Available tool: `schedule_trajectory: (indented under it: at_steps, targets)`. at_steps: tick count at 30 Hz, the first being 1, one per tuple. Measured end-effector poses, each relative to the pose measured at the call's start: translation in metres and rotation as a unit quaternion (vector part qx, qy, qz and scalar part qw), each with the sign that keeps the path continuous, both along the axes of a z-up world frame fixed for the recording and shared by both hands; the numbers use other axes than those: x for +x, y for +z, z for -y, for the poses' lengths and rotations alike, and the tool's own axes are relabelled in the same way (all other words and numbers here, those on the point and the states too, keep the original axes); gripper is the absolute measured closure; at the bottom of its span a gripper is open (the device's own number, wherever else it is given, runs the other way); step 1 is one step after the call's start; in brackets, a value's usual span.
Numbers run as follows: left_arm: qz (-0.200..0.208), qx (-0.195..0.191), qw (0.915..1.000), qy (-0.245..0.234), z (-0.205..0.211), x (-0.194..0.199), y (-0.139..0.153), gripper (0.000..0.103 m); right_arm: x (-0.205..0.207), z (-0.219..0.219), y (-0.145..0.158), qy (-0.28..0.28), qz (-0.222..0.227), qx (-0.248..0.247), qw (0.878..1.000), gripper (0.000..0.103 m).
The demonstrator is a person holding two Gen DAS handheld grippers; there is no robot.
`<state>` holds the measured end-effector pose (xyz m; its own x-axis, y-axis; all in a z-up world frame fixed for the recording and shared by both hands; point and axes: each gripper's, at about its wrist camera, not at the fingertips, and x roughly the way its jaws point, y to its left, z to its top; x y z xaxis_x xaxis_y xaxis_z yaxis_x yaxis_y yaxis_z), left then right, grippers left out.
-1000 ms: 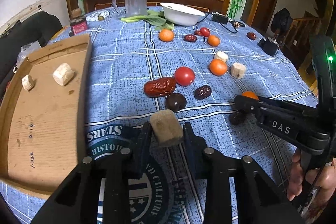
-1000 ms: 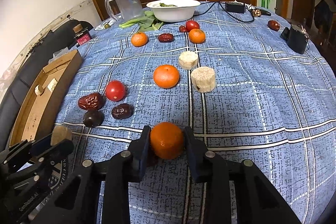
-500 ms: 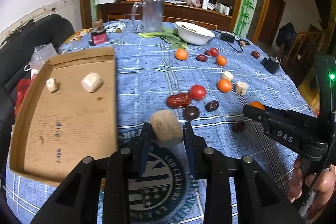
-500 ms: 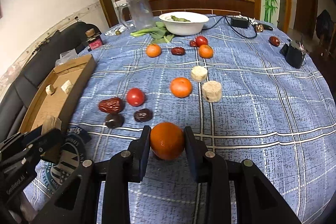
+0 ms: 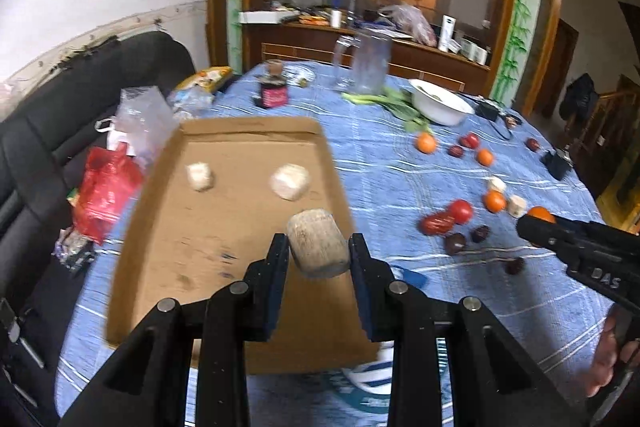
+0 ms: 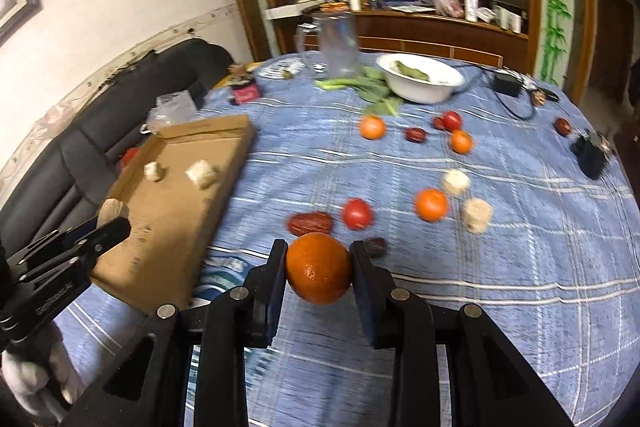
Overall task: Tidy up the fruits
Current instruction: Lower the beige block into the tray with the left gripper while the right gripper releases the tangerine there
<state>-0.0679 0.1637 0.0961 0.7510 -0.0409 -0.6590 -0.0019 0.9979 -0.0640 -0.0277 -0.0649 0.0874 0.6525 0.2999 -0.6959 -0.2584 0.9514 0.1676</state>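
The left hand-held gripper (image 5: 318, 251) pinches a pale cylindrical chunk (image 5: 317, 243) above the shallow cardboard tray (image 5: 224, 227), probably to join two similar chunks; the right hand-held gripper (image 6: 319, 267) clamps a round orange (image 6: 319, 267) over the blue-checked surface (image 6: 500, 267)

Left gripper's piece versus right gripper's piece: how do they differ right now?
The left gripper holds a pale beige, stubby cylinder chunk; the right gripper holds a round orange. The chunk hangs over the cardboard tray; the orange hangs over the blue tablecloth. Both are clamped, off the surface.
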Motion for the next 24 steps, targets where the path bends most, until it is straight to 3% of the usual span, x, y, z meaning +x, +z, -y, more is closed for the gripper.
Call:
schedule_trajectory:
  at_steps: [10,15,24]
  targets:
    - [0.001,0.035,0.9982,0.048,-0.061,0.020,0.006,0.073,0.015,-0.080,0.013,0.073,-0.016,0.031,0.997,0.069]
    - [-0.009,0.044,0.9975,0.054,-0.077,0.031,-0.004,0.073,0.026,-0.116,0.004,0.094,-0.023,0.024,0.995,0.069]
    - [-0.055,0.027,0.9961,0.064,-0.104,0.066,-0.035,0.073,0.062,-0.161,-0.028,0.101,-0.054,0.008,0.993,0.069]
